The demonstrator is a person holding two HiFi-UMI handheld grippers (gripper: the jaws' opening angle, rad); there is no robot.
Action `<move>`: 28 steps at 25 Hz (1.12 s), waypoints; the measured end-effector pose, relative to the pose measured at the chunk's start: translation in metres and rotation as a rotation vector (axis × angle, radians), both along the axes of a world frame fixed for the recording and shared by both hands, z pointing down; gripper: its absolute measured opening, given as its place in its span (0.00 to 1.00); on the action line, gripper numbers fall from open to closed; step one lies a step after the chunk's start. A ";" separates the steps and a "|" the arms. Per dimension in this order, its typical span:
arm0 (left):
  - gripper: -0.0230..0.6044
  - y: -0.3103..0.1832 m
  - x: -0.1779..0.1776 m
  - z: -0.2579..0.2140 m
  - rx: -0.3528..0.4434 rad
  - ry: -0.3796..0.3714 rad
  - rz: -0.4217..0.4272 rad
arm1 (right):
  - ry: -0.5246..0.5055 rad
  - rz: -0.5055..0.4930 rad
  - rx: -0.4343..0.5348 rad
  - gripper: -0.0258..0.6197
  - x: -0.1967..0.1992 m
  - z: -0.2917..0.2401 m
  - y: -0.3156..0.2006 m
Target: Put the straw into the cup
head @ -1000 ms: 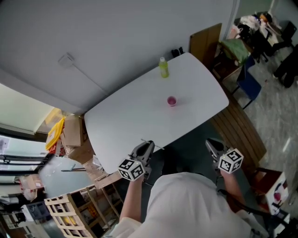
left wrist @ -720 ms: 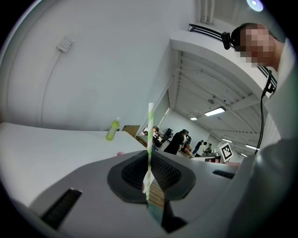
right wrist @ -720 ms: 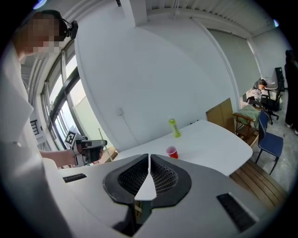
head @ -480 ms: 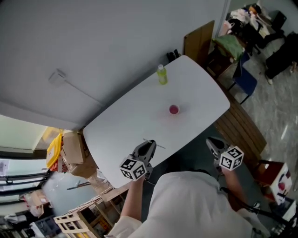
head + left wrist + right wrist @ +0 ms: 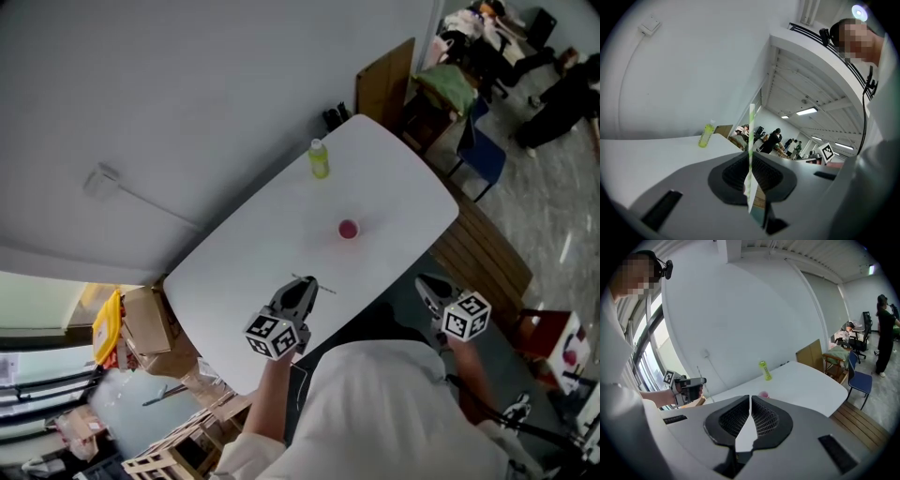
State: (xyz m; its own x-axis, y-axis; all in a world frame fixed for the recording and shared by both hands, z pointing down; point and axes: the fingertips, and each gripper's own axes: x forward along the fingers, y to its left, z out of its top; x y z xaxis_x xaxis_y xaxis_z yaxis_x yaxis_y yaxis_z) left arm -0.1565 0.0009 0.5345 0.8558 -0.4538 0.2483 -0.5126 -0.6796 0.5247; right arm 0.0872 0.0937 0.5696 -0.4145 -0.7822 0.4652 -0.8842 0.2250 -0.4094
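Note:
A small pink cup (image 5: 348, 229) stands near the middle of the white table (image 5: 262, 253); in the right gripper view the cup (image 5: 763, 394) shows just past the jaw tips. My left gripper (image 5: 306, 286) is over the table's near edge, shut on a thin white-and-green striped straw (image 5: 751, 136). The straw stands upright between the pads (image 5: 761, 173) and sticks out past them. My right gripper (image 5: 429, 286) hangs off the table's right side, below its edge, shut with nothing between its jaws. The cup is well beyond the left gripper.
A green bottle (image 5: 319, 159) stands at the table's far edge, beyond the cup. Boxes and a crate (image 5: 141, 319) sit on the floor at the left. A wooden bench (image 5: 487, 262) and chairs stand to the right of the table. People stand far off in the room.
My left gripper has moved forward with the straw, from beside the table's near edge to over it. The right gripper stays about where it was.

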 end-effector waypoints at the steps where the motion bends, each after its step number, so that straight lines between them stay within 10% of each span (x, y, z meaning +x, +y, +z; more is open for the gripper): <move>1: 0.07 -0.002 0.001 -0.001 0.001 0.003 -0.002 | 0.002 0.003 -0.001 0.10 0.002 -0.001 -0.001; 28: 0.07 -0.080 0.080 0.014 0.000 -0.069 -0.256 | -0.075 -0.423 -0.080 0.10 0.014 0.026 -0.110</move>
State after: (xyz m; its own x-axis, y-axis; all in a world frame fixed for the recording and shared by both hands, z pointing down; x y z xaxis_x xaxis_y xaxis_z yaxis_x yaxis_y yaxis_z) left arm -0.0767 -0.0791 0.5481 0.6942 -0.6534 0.3019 -0.7023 -0.5231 0.4829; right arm 0.1009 -0.0160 0.5952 -0.7259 -0.4985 0.4739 -0.6878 0.5260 -0.5002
